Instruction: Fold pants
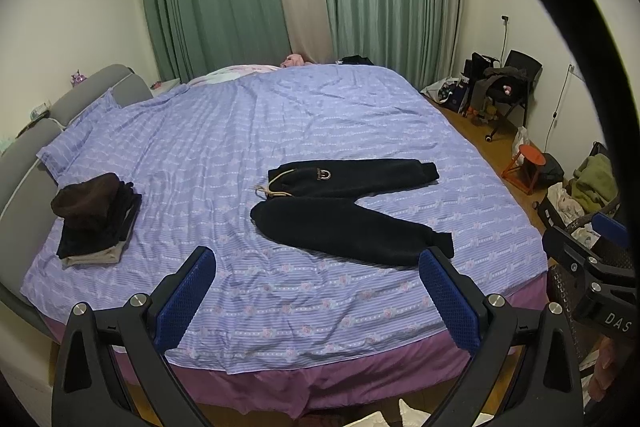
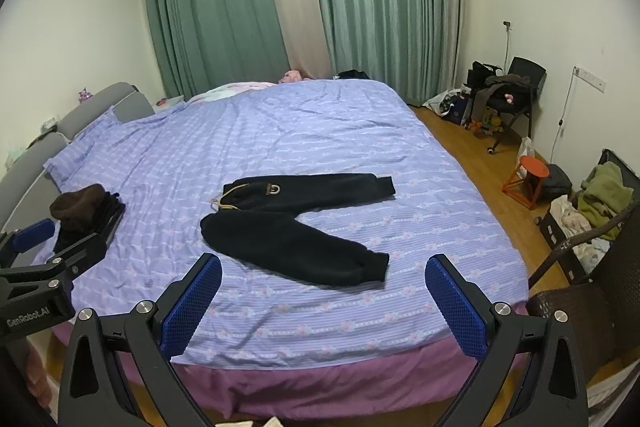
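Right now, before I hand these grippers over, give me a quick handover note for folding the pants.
Left gripper: open, empty, held off the near edge of the bed.
Right gripper: open, empty, same height.
Black pants: flat on the bed, legs spread apart, waistband left, cuffs right. Unfolded.
Folded clothes pile: far left.
Done: nothing on these pants.
Left: bring the legs together, fold, add to the pile.

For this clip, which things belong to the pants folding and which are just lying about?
Job:
black pants, spread unfolded on the bed
left gripper, open
right gripper, open

Lying about:
folded stack on the bed, left of the pants
orange stool
chair piled with clothes
curtains
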{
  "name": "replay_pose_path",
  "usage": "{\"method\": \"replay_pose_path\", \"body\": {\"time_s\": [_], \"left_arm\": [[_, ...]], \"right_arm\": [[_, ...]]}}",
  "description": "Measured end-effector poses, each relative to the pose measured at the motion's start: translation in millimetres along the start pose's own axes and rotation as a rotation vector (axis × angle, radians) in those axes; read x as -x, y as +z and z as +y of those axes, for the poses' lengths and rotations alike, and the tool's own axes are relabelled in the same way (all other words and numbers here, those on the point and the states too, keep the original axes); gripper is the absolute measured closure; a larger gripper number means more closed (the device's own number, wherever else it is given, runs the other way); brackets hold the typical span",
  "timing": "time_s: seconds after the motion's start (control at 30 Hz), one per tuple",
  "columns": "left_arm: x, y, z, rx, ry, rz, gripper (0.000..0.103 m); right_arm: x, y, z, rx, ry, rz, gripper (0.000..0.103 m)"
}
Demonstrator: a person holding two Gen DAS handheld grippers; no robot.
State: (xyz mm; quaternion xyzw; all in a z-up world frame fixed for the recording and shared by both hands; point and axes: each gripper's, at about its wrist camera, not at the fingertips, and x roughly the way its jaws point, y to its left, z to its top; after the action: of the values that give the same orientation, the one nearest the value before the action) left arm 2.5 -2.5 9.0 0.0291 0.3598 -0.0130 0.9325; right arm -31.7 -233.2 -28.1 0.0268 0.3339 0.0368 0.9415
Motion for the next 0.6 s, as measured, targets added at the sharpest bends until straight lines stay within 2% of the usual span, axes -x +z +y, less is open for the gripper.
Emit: {"method": "replay_pose_path", "body": {"time_s": [0.6], "left_arm": [[0.9, 6.3, 8.6, 0.011, -0.024, -0.009, 0.000]], "right_arm": [[7.9, 0.4, -0.3, -0.009, -0.020, -0.013, 0.000]]}}
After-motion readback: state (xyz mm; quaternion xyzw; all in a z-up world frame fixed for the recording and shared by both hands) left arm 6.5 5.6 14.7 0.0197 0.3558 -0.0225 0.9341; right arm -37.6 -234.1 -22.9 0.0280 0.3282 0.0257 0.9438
